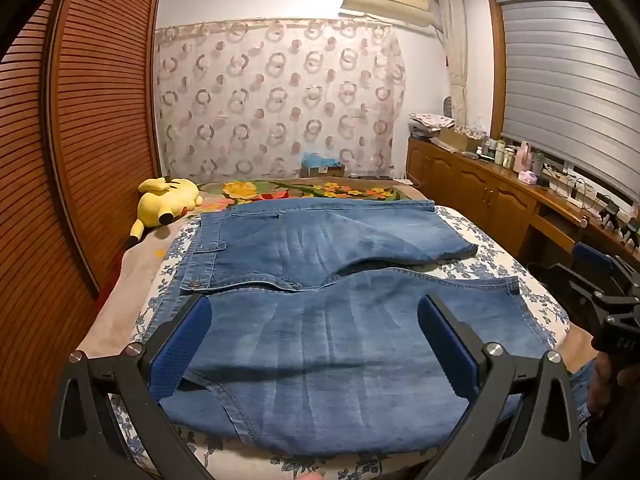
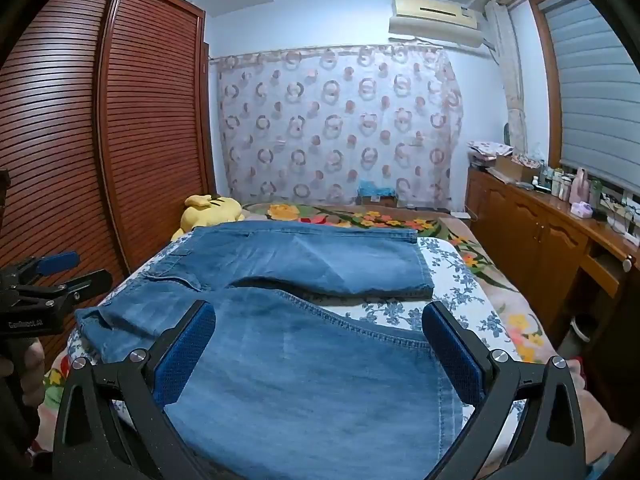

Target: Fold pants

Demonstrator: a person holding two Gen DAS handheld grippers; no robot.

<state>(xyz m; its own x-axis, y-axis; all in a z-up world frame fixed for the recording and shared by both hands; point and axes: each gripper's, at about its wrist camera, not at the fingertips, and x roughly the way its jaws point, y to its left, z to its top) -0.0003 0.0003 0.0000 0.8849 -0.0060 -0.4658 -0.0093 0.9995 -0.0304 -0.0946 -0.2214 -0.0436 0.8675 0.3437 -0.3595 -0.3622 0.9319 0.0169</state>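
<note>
While the denim pants [image 1: 320,312] lay spread flat along the bed's [image 1: 492,248] near edge, unfolded, both the left claw [image 1: 314,344] and right claw [image 2: 320,350] hovered wide, needing a first grip, I judged.

Faded blue denim pants [image 1: 320,320] with stitched seams, printed floral cotton bedsheet [image 1: 480,264], matt black plastic left gripper [image 1: 314,344] with textured blue pads, glossy slatted wooden wardrobe [image 1: 88,140] at left, fuzzy yellow plush toy [image 1: 164,204]
</note>
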